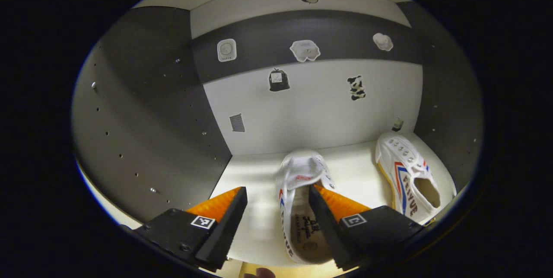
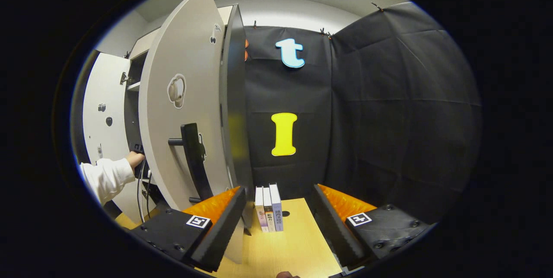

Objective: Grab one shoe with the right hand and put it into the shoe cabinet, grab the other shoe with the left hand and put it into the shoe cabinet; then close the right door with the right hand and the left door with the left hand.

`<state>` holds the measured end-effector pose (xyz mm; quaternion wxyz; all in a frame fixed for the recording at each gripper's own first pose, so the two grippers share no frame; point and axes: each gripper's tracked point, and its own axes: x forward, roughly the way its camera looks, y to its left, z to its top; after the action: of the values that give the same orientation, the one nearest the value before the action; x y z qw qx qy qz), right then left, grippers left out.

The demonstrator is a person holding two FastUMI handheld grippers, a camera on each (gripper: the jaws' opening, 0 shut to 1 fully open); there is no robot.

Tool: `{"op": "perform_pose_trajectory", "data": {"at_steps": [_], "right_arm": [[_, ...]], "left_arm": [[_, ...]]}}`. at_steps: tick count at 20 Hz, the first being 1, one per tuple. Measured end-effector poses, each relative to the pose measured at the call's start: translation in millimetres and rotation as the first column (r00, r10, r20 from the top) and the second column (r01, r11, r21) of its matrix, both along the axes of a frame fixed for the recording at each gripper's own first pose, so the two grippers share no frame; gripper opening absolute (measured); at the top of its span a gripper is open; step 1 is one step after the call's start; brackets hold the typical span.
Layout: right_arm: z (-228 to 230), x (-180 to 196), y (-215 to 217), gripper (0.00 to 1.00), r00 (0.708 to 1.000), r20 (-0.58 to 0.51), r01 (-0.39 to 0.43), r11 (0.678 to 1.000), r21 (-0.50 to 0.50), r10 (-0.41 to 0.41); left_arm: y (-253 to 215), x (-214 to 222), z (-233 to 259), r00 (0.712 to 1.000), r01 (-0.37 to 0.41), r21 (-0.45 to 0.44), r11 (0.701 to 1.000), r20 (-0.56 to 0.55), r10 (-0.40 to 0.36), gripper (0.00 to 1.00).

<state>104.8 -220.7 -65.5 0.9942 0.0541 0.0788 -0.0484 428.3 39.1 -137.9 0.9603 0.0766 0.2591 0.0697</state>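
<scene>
Right up against the lens in the left gripper view, the left gripper (image 1: 276,209) has its jaws spread wide, and one white shoe (image 1: 301,202) sits on the cabinet shelf (image 1: 255,174) between them, heel toward the camera and toe pointing to 12 o'clock. One finger (image 1: 322,222) at about 5 o'clock overlaps the shoe's opening, but I honestly can't tell if it's touching; the other finger is well clear of the shoe at 7 o'clock, so nothing's getting pinched. Second shoe (image 1: 408,178) is over at 4 o'clock on the same shelf, tipped onto its side with the red and blue stripes facing up, close to the dark side wall (image 1: 449,109) of the cabinet. Back panel (image 1: 315,105) is pale with a bunch of little stickers on it, and another dark side wall runs along at 9 o'clock. Over in the right gripper view, the right gripper (image 2: 278,213) is also wide open with nothing between the fingers, hovering above a light wooden table (image 2: 289,247). Three books (image 2: 268,209) stand upright on the table just past the fingertips, dead centre. Right door (image 2: 181,105) of the cabinet is swung open at 10 o'clock, with a black handle (image 2: 194,161) sticking out of its face. Further left at 9 o'clock the left door (image 2: 101,118) is open too, and a hand (image 2: 135,158) in a white sleeve (image 2: 106,178) reaches into the cabinet between them.
</scene>
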Motion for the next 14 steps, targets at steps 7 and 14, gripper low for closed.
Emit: {"op": "perform_pose_trajectory", "data": {"at_steps": [7,14], "right_arm": [[7,14,18,0.99,0.998,0.022,-0.056,0.998,0.014,0.056],[17,10,35,0.99,0.996,0.044,-0.077,0.997,0.028,0.075]], "left_arm": [[-32,-57,33,0.992,0.065,-0.057,0.996,0.11,-0.058,0.97],[-55,-137,86,0.958,0.114,-0.105,0.988,0.274,-0.082,0.97]]}}
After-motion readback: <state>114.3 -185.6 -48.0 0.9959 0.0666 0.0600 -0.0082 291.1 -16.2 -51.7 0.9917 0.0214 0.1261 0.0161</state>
